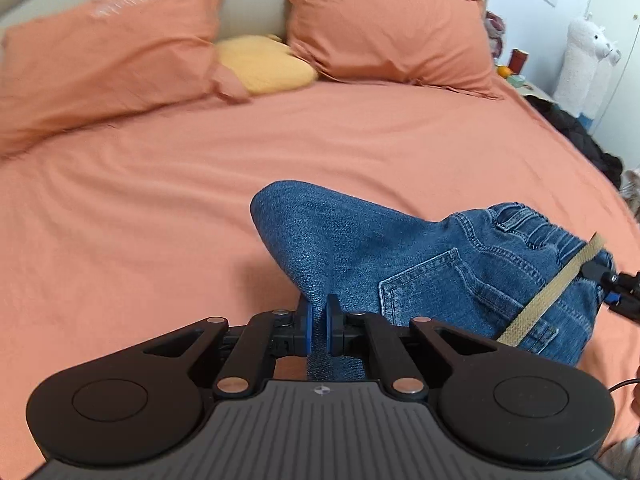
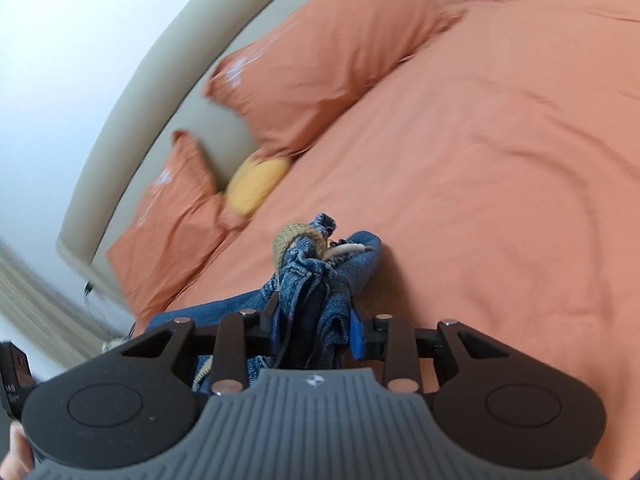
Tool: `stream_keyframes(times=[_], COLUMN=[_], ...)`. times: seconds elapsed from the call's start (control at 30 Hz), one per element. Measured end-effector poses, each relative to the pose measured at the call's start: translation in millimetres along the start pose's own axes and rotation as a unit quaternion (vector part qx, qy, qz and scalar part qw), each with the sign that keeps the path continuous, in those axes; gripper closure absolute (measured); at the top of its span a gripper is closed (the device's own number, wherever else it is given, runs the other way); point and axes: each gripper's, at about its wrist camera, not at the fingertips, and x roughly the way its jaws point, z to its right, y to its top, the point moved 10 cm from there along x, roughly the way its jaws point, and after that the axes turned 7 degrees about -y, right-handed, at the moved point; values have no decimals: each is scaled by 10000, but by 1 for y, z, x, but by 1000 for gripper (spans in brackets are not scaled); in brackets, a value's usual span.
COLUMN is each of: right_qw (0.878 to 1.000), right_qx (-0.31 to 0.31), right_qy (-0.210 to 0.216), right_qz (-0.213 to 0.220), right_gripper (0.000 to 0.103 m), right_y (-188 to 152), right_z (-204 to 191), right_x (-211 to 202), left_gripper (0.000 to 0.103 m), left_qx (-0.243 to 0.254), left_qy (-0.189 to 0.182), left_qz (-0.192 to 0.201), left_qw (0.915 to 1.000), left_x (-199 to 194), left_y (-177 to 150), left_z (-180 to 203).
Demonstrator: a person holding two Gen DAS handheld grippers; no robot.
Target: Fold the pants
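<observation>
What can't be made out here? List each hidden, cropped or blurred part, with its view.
- Blue denim jeans, left wrist view: leg ends hidden under the left gripper.
- Jeans waistband, right wrist view: bunched between the right gripper pads, layers unclear.
- White print on the orange pillows: blurred.
- Bedside clutter: too small.

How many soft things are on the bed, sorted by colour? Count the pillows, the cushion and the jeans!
Orange pillows: 2, one on the left and one on the right
Yellow cushion: 1
Blue jeans: 1
Total: 4
</observation>
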Motion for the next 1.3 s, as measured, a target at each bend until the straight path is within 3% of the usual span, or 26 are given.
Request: stream_keyframes(times=[0.27, 0.53, 0.67, 0.87, 1.0, 1.07, 1.13, 1.2, 1.3], right_qw=[9955, 9840, 9782, 9714, 9713, 9680, 9656, 9621, 9521], right_qx=[-641, -1457, -1617, -1553, -1339, -1542, -1676, -1908, -2492], right_qy=[516, 530, 383, -252, -496, -632, -719, -680, -678], right_qz=[-474, -883, -1244, -1778, -1902, -1874, -1855, -1825, -1639], right_gripper=[75, 75, 75, 75, 75, 75, 72, 62, 50], right_y=[-69, -156, -200, -253, -257, -259, -256, -252, -238], right_z=[-121, -207, -213, -177, -156, -155, -161, -167, -175], right_x=[23, 51, 60, 67, 84, 91, 95, 91, 80], left_gripper=[97, 97, 97, 97, 96, 95, 83, 76, 74], left_qx=[-260, -678, -841, -1022, -1169, -1208, -1076, -1013, -1101], left_qy=[707, 1099, 1058, 1014, 914, 929, 995, 1078, 996], left_qz=[204, 142, 58, -116, -135, -162, -202, -146, -32], left_qw=[9969, 9915, 9908, 9895, 9888, 9882, 9890, 9889, 9889], left_x=[-37, -32, -11, 30, 50, 54, 53, 44, 26], left_y=[5, -25, -46, -76, -88, -92, -92, -89, -88], left_z=[-46, -114, -138, -156, -164, -163, -161, -160, -156])
